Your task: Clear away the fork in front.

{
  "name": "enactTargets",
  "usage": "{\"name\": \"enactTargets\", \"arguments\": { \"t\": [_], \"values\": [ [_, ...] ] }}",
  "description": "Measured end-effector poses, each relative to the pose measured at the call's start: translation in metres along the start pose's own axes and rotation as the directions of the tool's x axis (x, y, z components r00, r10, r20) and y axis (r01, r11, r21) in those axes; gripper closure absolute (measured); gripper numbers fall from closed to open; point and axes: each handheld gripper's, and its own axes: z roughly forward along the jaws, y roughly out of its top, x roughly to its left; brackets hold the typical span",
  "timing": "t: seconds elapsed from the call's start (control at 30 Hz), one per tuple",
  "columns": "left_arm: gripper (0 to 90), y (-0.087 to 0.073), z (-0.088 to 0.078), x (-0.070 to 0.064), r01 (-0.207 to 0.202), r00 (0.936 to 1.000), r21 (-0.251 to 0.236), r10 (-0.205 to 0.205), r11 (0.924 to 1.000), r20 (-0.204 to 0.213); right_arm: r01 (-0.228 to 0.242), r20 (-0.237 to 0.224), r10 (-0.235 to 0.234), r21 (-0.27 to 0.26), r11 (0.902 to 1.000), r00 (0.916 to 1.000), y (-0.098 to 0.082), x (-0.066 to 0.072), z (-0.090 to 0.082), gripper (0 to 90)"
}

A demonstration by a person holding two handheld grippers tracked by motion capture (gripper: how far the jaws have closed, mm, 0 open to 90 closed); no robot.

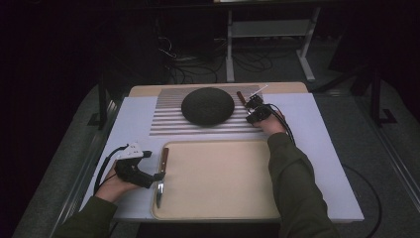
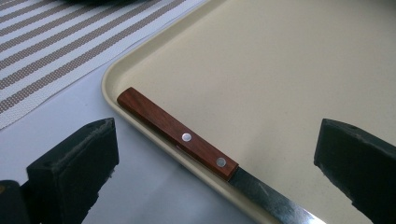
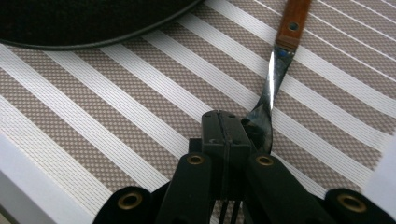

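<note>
Gripping fork tines beside dark plate, right gripper jaws shut on them | left gripper jaws wide, straddling knife on tray rim, well short of plate.

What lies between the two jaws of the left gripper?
In the left gripper view, the knife lies between the open jaws of the left gripper, touching neither; its wooden handle rests on the rim of the cream tray.

The high view is dim and soft, its surroundings nearly black beyond the pale grey rectangular table, while both gripper views are brighter and sharper, with glare along the steel knife blade and near black jaws slightly blurred.
</note>
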Motion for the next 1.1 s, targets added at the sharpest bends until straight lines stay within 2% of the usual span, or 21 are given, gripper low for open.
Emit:
{"name": "enactTargets", "arguments": {
  "t": [0.33,0.53,0.7,0.8,0.87,0.97,1.1],
  "values": [
    [0.0,0.0,0.0,0.0,0.002,1.0,0.001,-0.002,1.0,-0.001,-0.032,0.025,0.032,0.016,0.9994,0.9992,-0.006,-0.013,-0.005,89.1],
    [0.0,0.0,0.0,0.0,0.002,1.0,-0.001,-0.002,1.0,0.0,-0.032,0.033,0.031,0.016,0.9994,0.999,-0.007,-0.013,-0.006,89.1],
    [0.0,-0.001,0.0,0.001,0.006,1.0,-0.001,-0.006,1.0,0.001,-0.046,-0.01,0.046,-0.043,0.998,0.9989,-0.01,-0.013,-0.017,86.0],
    [0.0,-0.001,0.0,0.0,0.005,1.0,0.0,-0.005,1.0,0.0,-0.051,-0.041,0.049,-0.07,0.9962,0.998,-0.014,-0.011,-0.027,79.1],
    [0.0,-0.001,0.0,0.0,0.003,1.0,0.002,-0.003,1.0,0.0,-0.059,-0.075,0.052,-0.092,0.994,0.9958,-0.018,-0.008,-0.036,69.2],
    [0.0,0.0,0.0,0.0,0.002,1.0,0.002,-0.002,1.0,0.001,-0.049,-0.087,0.039,-0.117,0.9919,0.9954,-0.027,-0.003,-0.046,58.8],
    [0.0,0.0,0.0,0.0,0.004,1.0,0.002,-0.004,1.0,0.0,-0.057,-0.098,0.042,-0.16,0.9854,0.9943,-0.041,0.004,-0.061,44.0]
  ]
}}
